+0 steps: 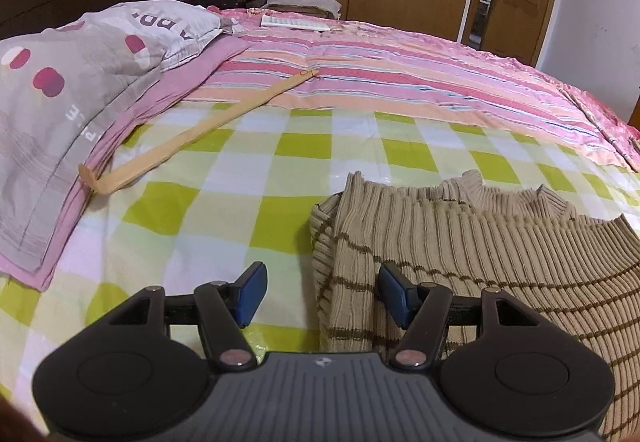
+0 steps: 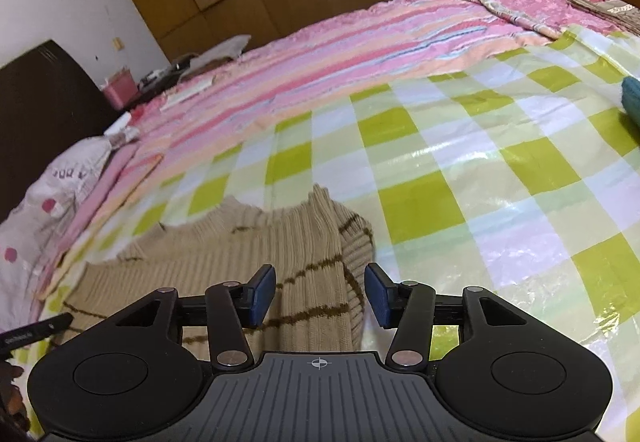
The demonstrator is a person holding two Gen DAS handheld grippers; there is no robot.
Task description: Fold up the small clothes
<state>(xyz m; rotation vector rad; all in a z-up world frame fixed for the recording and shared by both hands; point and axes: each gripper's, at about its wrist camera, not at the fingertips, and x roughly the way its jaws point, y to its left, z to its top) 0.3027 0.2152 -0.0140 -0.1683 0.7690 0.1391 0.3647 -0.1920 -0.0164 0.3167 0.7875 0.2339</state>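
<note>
beige ribbed sweater point(image 1: 460, 262) lies flat on the checked bed cover point(image 1: 240, 182) for folding. left hand-held gripper point(image 1: 322, 296) and right hand-held gripper point(image 2: 320, 294) straddle opposite side edges, jaws parted, holding nothing.

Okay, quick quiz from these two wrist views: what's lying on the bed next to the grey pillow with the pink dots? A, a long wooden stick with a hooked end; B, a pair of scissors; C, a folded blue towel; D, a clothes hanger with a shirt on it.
A: the left wrist view shows a long wooden stick with a hooked end, lying across the checked sheet beside the grey pillow.
</note>
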